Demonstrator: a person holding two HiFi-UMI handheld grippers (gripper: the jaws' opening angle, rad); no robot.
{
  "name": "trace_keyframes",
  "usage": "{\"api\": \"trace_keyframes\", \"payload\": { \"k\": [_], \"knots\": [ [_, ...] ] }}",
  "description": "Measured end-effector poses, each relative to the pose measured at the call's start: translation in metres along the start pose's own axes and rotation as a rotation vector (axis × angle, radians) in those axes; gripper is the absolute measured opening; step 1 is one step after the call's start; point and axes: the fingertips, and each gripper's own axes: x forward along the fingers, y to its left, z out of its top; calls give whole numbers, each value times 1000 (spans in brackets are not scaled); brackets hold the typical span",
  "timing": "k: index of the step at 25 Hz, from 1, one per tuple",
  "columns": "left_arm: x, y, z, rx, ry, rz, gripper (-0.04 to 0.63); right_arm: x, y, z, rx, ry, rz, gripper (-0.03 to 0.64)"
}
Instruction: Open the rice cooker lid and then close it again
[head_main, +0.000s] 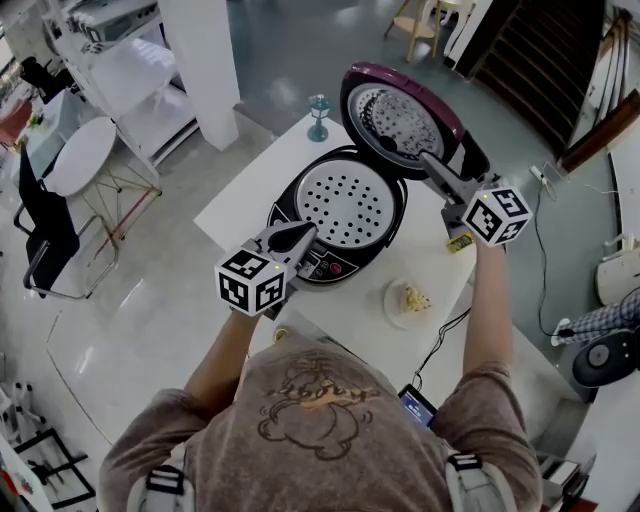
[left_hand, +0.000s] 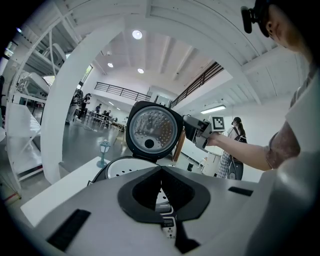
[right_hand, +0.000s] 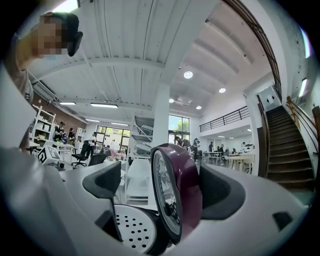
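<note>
Rice cooker (head_main: 340, 215) sits on the white table (head_main: 240, 200) w/ its purple lid (head_main: 400, 115) swung up at the back, standing approx upright. You can see the perforated inner tray (head_main: 345, 205) in the pot.

R gripper (head_main: 428, 162) is at the back right of the cooker. Its jaws are spread w/ the lid's edge between them: one pad right by the purple shell, the other clear of the inner face, so not clamped afaict.

L gripper (head_main: 310, 233) is at the cooker's front, over the control panel (head_main: 325, 265), jaws pinched together w/ nothing in them.

Small plate w/ food (head_main: 408, 300) is just front right of the cooker, and a lil teal lamp figure (head_main: 318, 115) is behind it to the left.
</note>
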Motion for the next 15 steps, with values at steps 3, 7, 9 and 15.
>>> {"api": "trace_keyframes", "payload": {
  "k": [3, 7, 9, 15],
  "knots": [
    [-2, -1, -3, -4, 2, 3, 21, -3, 6, 0, 0, -7, 9, 488],
    [-3, -1, -9, -10, 7, 6, 21, -8, 20, -3, -4, -6, 32, 488],
    [-4, -2, -12, -14, 8, 5, 21, -12, 31, -5, -7, -7, 46, 488],
    [-4, -6, -15, -21, 10, -2, 21, -20, 58, -12, -32, 6, 71, 488]
  ]
}}
